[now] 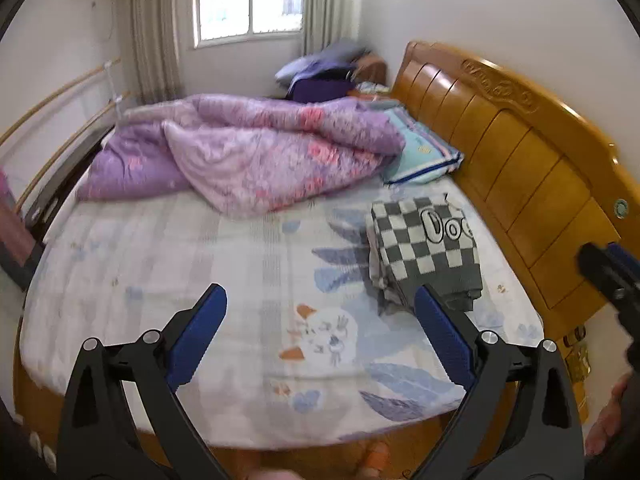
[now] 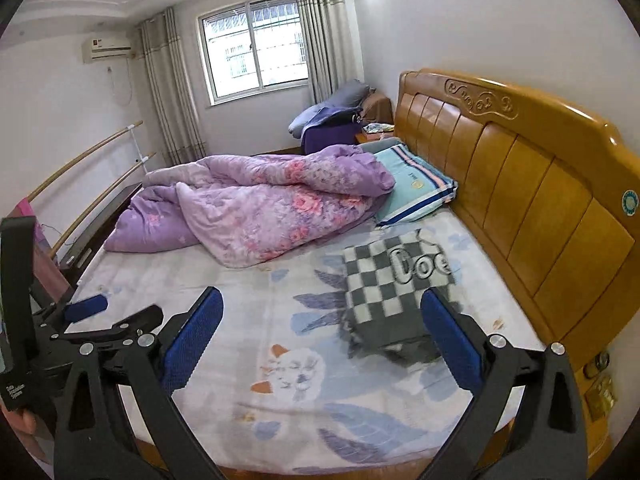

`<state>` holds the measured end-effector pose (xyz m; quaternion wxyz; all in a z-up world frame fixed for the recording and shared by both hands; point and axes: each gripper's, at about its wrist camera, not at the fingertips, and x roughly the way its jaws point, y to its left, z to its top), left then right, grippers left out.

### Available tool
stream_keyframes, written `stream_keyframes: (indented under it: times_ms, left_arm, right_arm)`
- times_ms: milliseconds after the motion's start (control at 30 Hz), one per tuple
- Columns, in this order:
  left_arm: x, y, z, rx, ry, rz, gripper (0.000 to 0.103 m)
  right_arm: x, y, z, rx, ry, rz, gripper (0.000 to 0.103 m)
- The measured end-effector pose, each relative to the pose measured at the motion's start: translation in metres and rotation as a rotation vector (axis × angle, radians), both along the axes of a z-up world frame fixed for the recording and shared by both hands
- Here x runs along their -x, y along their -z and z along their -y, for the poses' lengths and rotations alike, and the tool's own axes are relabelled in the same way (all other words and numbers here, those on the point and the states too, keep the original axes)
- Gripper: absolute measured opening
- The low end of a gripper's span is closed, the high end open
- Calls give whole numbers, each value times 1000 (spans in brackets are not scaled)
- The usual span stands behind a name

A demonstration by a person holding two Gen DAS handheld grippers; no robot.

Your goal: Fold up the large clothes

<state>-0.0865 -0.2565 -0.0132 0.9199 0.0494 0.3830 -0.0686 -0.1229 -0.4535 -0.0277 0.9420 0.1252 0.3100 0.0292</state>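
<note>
A folded grey-and-white checked garment (image 1: 426, 250) lies on the bed near the wooden headboard; it also shows in the right wrist view (image 2: 394, 288). My left gripper (image 1: 320, 304) is open and empty, held above the bed's near edge, left of the garment. My right gripper (image 2: 322, 308) is open and empty, its right finger (image 2: 452, 332) overlapping the garment's near corner in view. The left gripper appears at the left of the right wrist view (image 2: 86, 308), and the right gripper at the right edge of the left wrist view (image 1: 612, 276).
A rumpled purple floral quilt (image 1: 256, 152) and a teal pillow (image 1: 424, 152) lie at the far side of the bed. The wooden headboard (image 1: 520, 160) runs along the right. The printed sheet (image 1: 180, 260) covers the mattress. Wooden rails (image 2: 80, 172) stand at the left.
</note>
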Motion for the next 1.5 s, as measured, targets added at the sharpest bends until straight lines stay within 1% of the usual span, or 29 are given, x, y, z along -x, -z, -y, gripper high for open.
stream_keyframes:
  times_ms: [67,167,200,233,300,367,433,467,533,567,700,800,867,967,1100,1233,1500]
  left_arm:
    - [3,-5,-20,-22,51,28,95]
    - [5,-10,-53,-57,125,58,95]
    - [5,-13,-71,-68,164,69,95]
    - [5,-14,-82,-70,184,72,95]
    - [6,-16,-117,-56,246,64,95]
    - [10,-18,-147,-77,283,54,95]
    - [13,-21,-174,-100,278,59,95]
    - [15,-23,-189,-92,283,46,95]
    - [15,-26,-215,-45,307,-1,95]
    - [16,-28,-224,-31,305,-10,95]
    - [23,-30,-260,-18,295,-25,95]
    - [28,-35,-279,37,306,-44,95]
    - [33,-35,-287,36,300,-50,95]
    - [40,-36,-292,27,305,-45,95]
    - [46,-36,-296,19,279,-37,95]
    - [48,-35,-300,23,267,-48,95]
    - [52,-35,-298,10,270,-49,95]
  right_arm:
    - [4,2,-23,-11,35,-7,95]
    - [9,7,-73,-56,118,-29,95]
    - [11,8,-88,-58,147,-41,95]
    - [14,8,-106,-55,184,-59,95]
    - [20,8,-140,-56,257,-93,95]
    - [30,5,-174,-61,320,-104,95]
    - [39,0,-203,-50,345,-135,95]
    - [44,-4,-218,-37,338,-148,95]
    - [51,-11,-242,10,347,-154,95]
    - [56,-14,-253,27,354,-155,95]
    - [64,-22,-279,10,344,-151,95]
    - [64,-25,-297,43,337,-161,95]
    - [65,-25,-307,58,334,-159,95]
    - [66,-26,-318,69,319,-146,95]
    - [71,-22,-327,70,314,-142,95]
    - [73,-17,-326,47,310,-149,95]
    - [85,-16,-326,50,319,-142,95]
